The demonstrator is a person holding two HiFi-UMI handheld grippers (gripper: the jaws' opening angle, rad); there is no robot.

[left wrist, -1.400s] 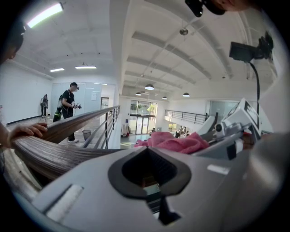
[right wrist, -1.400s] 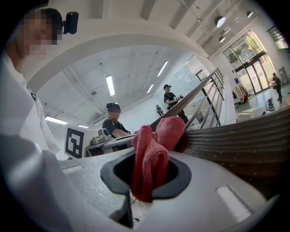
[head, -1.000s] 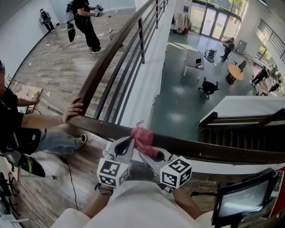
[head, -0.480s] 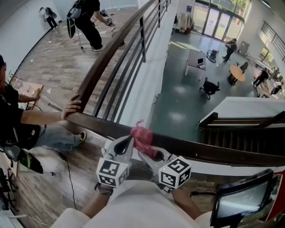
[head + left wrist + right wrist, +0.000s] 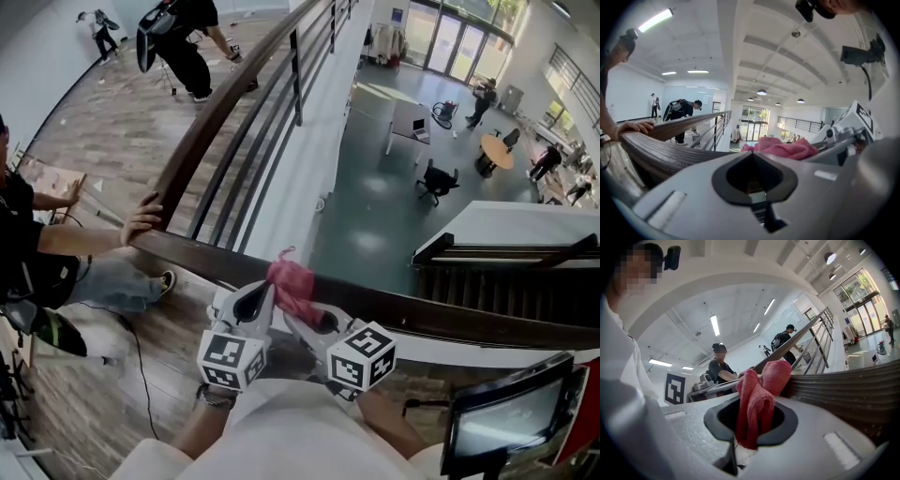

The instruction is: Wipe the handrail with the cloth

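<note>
A dark wooden handrail (image 5: 441, 317) crosses the head view just beyond my two grippers. A pink cloth (image 5: 292, 284) lies bunched on top of it. My right gripper (image 5: 298, 317) is shut on the cloth, which hangs through its jaw opening and presses against the rail in the right gripper view, cloth (image 5: 757, 401) against handrail (image 5: 843, 390). My left gripper (image 5: 263, 292) sits just left of the cloth with its jaws shut and nothing between them. In the left gripper view the cloth (image 5: 780, 149) shows past the left gripper (image 5: 752, 157), with the handrail (image 5: 656, 147) to the left.
A person at the left rests a hand (image 5: 141, 221) on the rail corner. A second rail (image 5: 225, 108) with metal bars runs away up the balcony. Beyond the rail is a drop to a lower floor (image 5: 394, 206). A monitor (image 5: 506, 422) stands at lower right.
Both grippers and the cloth have shifted slightly left along the rail. The right gripper keeps its hold on the cloth. The people at the far back have moved.
</note>
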